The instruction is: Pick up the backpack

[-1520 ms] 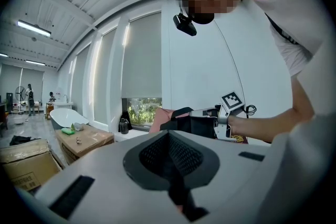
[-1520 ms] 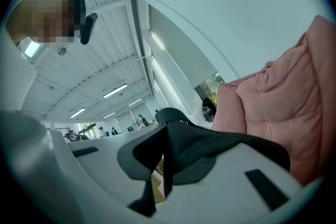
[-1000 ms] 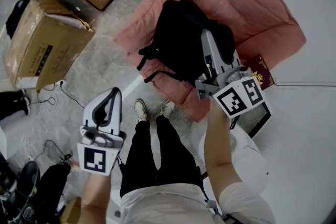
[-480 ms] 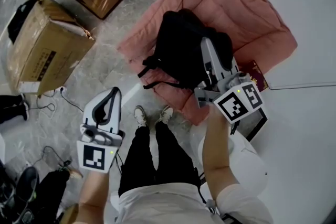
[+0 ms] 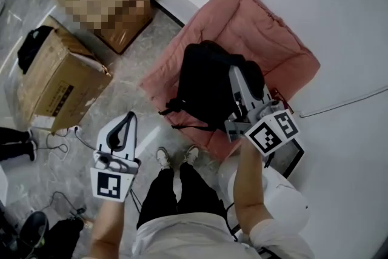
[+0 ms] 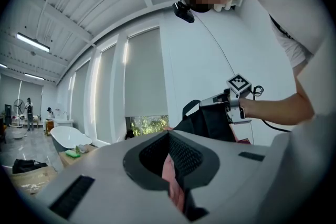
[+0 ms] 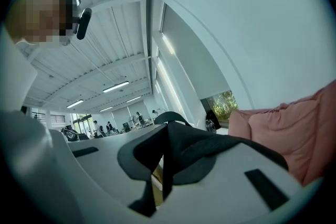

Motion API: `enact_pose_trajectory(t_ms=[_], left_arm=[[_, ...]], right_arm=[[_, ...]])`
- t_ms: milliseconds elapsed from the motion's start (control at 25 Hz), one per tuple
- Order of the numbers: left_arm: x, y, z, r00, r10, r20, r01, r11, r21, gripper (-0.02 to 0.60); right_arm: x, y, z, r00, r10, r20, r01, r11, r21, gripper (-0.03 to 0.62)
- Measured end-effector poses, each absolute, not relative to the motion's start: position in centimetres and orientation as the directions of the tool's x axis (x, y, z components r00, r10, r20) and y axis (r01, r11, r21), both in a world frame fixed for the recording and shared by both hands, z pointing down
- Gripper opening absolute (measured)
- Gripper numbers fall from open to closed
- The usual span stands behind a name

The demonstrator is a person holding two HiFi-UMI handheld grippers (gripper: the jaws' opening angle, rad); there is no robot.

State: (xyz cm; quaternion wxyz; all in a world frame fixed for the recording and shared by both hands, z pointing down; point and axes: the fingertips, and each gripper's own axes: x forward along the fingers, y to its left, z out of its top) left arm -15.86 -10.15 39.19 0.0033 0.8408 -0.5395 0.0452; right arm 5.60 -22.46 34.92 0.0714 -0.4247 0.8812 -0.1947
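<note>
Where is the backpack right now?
Head view, centre right: the backpack hangs from the shut right gripper, over the pink cushion, with the cardboard box on the floor to its left.

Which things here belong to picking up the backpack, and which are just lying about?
In the job:
black backpack
right gripper, jaws shut on its strap

Lying about:
pink quilt
cardboard box
left gripper, jaws shut, holding nothing
</note>
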Motion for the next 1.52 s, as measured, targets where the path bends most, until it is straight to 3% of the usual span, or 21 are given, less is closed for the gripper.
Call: enact_pose_trajectory(t_ms=[640,1520], left_arm=[[-17.6,-8.7,29.8,0.418,-0.906,-0.059,-0.908,-0.416,-0.051,0.011],[-25.6,-5.7,23.2,0.319,-0.928,-0.194,-0.947,-0.305,-0.098,0.011]], right_arm=[[8.3,-18.9,20.3,-0.564,-0.825,-0.04,-0.792,0.554,-0.257,0.035],[15.2,-12.2,10.9,-0.405,-0.911,-0.084,-0.891,0.413,-0.187,0.035]])
